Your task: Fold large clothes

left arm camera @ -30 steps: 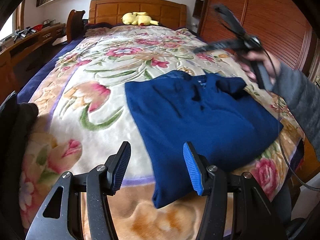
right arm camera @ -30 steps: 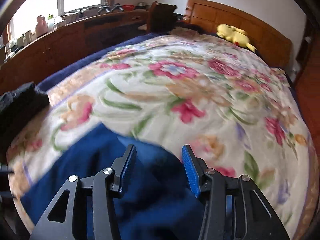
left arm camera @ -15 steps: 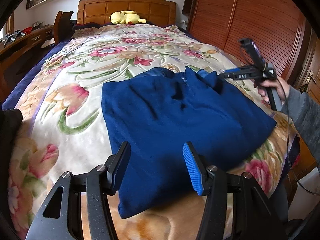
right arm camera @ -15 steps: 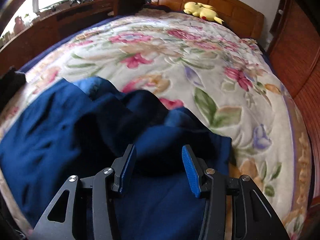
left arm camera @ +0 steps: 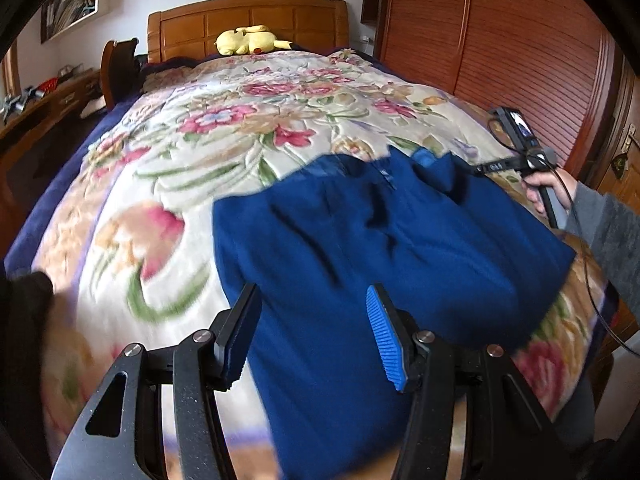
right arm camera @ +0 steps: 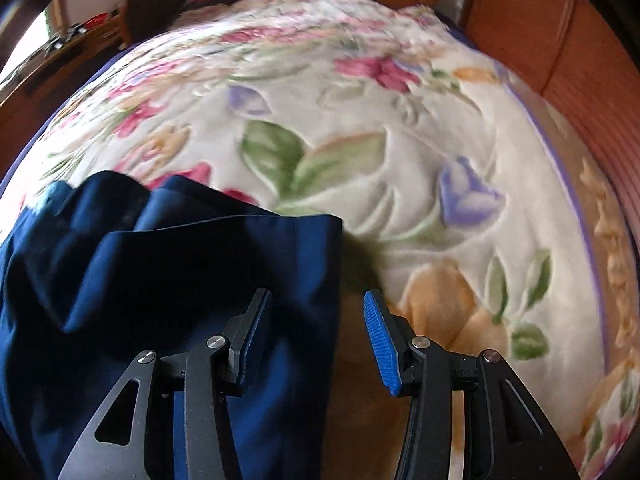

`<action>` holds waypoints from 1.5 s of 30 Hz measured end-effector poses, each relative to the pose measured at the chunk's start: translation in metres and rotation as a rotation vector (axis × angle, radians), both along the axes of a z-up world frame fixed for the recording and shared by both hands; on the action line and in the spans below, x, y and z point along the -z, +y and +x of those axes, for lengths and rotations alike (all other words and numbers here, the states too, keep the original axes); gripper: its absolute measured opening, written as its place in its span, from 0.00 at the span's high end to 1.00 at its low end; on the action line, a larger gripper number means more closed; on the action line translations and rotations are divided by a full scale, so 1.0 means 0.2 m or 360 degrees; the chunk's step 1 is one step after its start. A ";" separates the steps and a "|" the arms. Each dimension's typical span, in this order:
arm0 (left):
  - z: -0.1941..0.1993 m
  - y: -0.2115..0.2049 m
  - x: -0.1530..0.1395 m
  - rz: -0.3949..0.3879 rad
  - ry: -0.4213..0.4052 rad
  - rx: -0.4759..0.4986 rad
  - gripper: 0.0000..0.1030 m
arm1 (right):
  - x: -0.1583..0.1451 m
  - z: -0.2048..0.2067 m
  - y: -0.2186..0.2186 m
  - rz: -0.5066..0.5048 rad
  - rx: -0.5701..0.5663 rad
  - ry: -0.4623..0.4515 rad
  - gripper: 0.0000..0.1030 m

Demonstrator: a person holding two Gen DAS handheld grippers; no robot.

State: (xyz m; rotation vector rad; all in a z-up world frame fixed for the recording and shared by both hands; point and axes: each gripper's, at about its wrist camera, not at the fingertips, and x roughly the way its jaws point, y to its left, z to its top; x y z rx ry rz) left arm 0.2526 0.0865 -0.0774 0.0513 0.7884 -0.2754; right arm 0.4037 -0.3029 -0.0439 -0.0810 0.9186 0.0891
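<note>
A dark blue garment lies folded on the flowered bedspread, collar toward the headboard. My left gripper is open and empty, hovering over the garment's near left edge. My right gripper is open and empty above the garment's right edge. In the left wrist view the right gripper shows at the far right, held in a hand beside the collar corner.
A yellow plush toy lies by the wooden headboard. A slatted wooden wardrobe stands along the right side of the bed. A desk runs along the left. A dark cloth sits at the near left.
The right gripper has swung right and come down beside the garment's right edge. The left gripper has moved right over the garment's near left edge. Both stay open.
</note>
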 end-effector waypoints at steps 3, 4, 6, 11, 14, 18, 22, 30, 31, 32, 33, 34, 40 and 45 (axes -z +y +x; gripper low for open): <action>0.18 0.04 -0.02 0.0065 -0.0021 0.0000 0.46 | 0.02 0.06 -0.03 0.0057 0.0010 0.0004 0.52; 0.23 0.05 -0.02 0.0072 -0.0012 -0.0001 0.46 | 0.03 0.07 -0.04 0.0068 0.0002 -0.0002 0.52; 0.37 0.07 0.01 0.0110 0.0015 -0.0014 0.46 | 0.03 0.07 -0.04 0.0086 -0.0017 -0.0016 0.58; 0.65 0.12 0.17 0.0124 0.0153 -0.0035 0.46 | 0.06 0.05 -0.04 0.0087 -0.0111 -0.0028 0.75; 0.75 0.14 0.26 0.0125 0.0227 -0.0071 0.46 | 0.07 0.03 -0.03 0.0062 -0.0146 -0.0038 0.79; 0.82 0.16 0.34 0.0106 0.0285 -0.0101 0.46 | 0.08 0.00 -0.04 0.0059 -0.0175 -0.0061 0.88; 0.87 0.20 0.37 -0.0082 0.0341 -0.0090 0.46 | 0.06 -0.02 0.01 -0.0051 -0.0206 -0.0095 0.96; 0.91 0.19 0.40 -0.0172 0.0413 -0.0038 0.92 | -0.06 -0.04 0.01 -0.0067 -0.0235 -0.0257 0.98; 0.91 0.19 0.40 -0.0145 0.0411 -0.0035 0.99 | -0.08 -0.05 0.00 -0.0077 -0.0230 -0.0286 0.98; 0.91 0.18 0.40 -0.0105 0.0404 -0.0038 1.00 | -0.09 -0.06 -0.01 -0.0086 -0.0219 -0.0313 0.98; 0.90 0.17 0.40 -0.0043 0.0380 -0.0054 1.00 | -0.11 -0.07 -0.02 -0.0094 -0.0201 -0.0339 0.98; 0.89 0.18 0.39 -0.0001 0.0354 -0.0074 1.00 | -0.13 -0.08 -0.04 -0.0092 -0.0174 -0.0374 0.98; 0.85 0.37 0.23 0.0078 0.0146 -0.0299 1.00 | -0.23 -0.09 -0.21 -0.0104 0.0142 -0.0457 0.98; 0.81 0.44 0.15 0.0030 0.0129 -0.0310 1.00 | -0.07 0.00 -0.17 -0.0249 0.0149 -0.0198 0.98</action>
